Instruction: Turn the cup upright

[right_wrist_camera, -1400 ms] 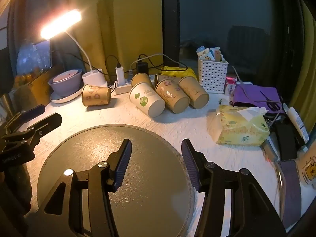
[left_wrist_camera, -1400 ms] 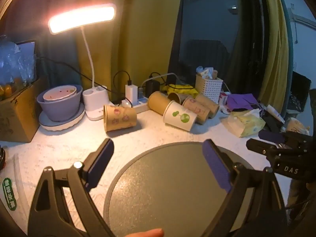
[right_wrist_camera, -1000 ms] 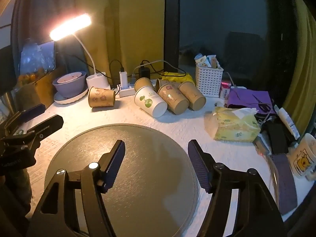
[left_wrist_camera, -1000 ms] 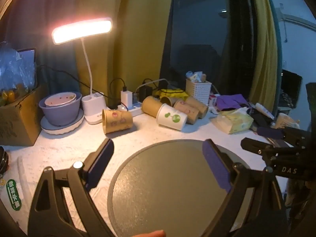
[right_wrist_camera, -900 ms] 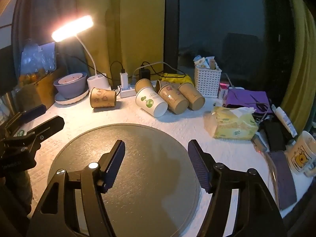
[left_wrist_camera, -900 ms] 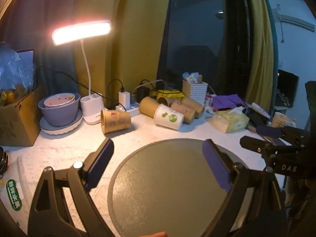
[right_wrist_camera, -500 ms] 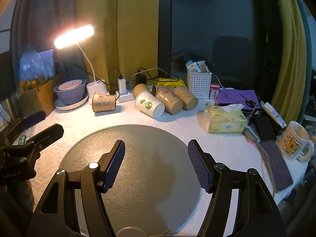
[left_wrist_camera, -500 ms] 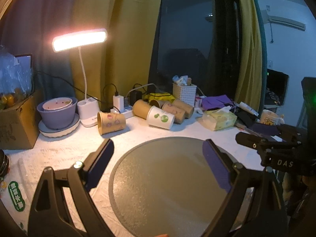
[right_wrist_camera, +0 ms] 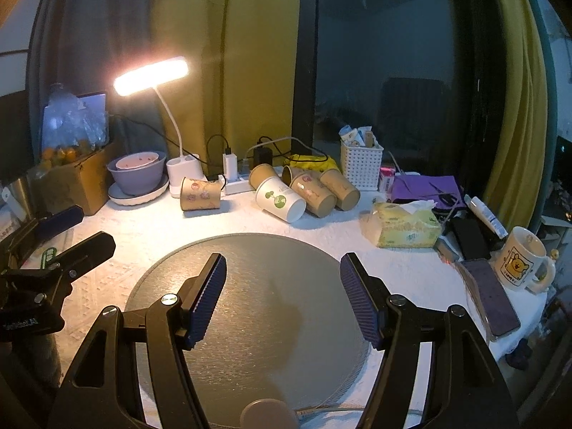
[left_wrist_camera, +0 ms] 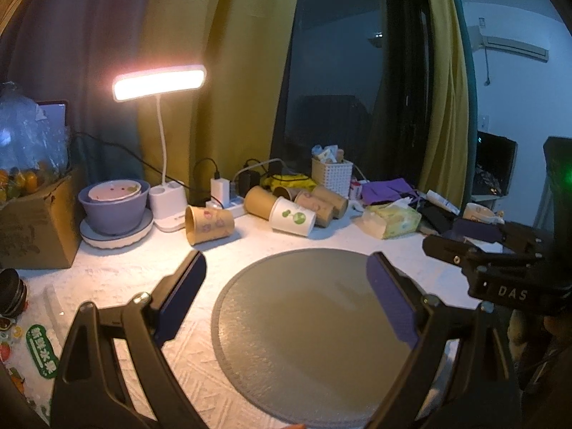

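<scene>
As both tools (left_wrist_camera: 286, 275) (right_wrist_camera: 282, 279) pulled back higher, cups (right_wrist_camera: 280, 198) stayed lying sideways

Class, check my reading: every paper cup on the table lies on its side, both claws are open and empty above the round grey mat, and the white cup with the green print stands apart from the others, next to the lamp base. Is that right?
Not quite. In the right wrist view, the white cup with the green print lies in the cluster of brown cups. The floral brown cup is the one lying apart, next to the lamp base. The rest holds: all cups lie sideways, and the left claw and right claw are open and empty above the round grey mat.
</scene>
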A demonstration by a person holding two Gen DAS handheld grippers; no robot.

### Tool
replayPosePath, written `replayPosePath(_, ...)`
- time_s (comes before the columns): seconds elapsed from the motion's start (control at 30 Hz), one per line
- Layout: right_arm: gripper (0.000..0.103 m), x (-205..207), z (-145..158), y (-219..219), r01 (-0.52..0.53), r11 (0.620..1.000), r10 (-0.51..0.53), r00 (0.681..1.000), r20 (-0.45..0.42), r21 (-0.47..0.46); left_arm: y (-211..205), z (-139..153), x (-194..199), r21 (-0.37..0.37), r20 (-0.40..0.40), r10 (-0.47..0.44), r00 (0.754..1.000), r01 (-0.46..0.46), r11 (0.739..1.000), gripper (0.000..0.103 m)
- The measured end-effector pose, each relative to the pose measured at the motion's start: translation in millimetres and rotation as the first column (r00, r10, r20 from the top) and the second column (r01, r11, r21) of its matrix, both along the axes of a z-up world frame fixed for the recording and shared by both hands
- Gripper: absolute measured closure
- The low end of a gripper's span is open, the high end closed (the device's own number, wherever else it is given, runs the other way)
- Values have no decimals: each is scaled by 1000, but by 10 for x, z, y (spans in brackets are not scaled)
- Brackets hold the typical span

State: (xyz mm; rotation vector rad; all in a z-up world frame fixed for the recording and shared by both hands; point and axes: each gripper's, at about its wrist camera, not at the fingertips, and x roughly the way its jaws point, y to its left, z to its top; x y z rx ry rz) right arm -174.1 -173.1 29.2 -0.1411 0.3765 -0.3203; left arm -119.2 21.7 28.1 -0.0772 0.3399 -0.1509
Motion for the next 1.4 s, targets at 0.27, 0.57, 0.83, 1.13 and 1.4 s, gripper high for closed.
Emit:
replayPosePath(0.27,33,17,-25,12,-7,1000,7,1000,-5,4,22,-13,-19,5,-5,3,1000,-3,1000,11)
replayPosePath(0.57,33,15,-43,0,-6,1000,6,1000,-5,6,18,-16,-19,11,-6,2,1000,-2,1000,11)
replayPosePath(0.83,33,25,-43,17,-3,1000,3,1000,-7,7,46,9,-19,15,-2,7,1000,-7,1000,11)
replayPosePath(1.13,33,34,-60,36,-2,1000,2,1000,-9,6,51,11,-24,15,-2,7,1000,-7,1000,11)
replayPosePath(1.4,33,29,-71,27,-2,1000,2,1000,-11,8,59,8,-12,15,-4,5,1000,-5,1000,11)
